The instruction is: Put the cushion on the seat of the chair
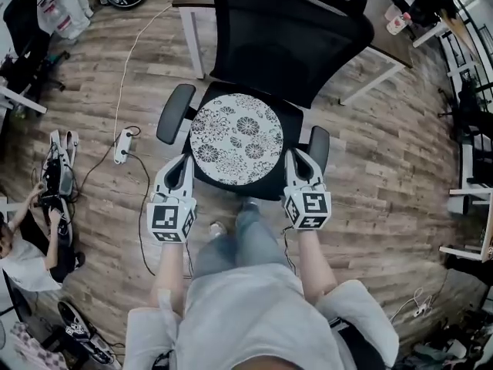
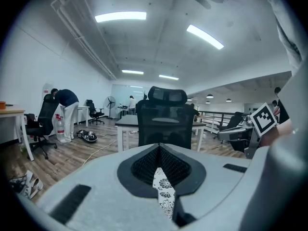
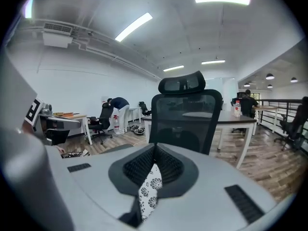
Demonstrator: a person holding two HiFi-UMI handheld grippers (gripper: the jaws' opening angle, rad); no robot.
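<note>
The round cushion [image 1: 236, 139], white with dark flowers, is flat over the seat of the black chair [image 1: 289, 37].

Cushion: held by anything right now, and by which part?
Yes, the cushion is held by both: left gripper shut on its left edge, right gripper shut on its right edge.

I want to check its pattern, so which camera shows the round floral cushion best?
The head view: the round, black-and-white floral fabric cushion shows whole, from above. The left gripper view and the right gripper view each show only a narrow sliver of it.
</note>
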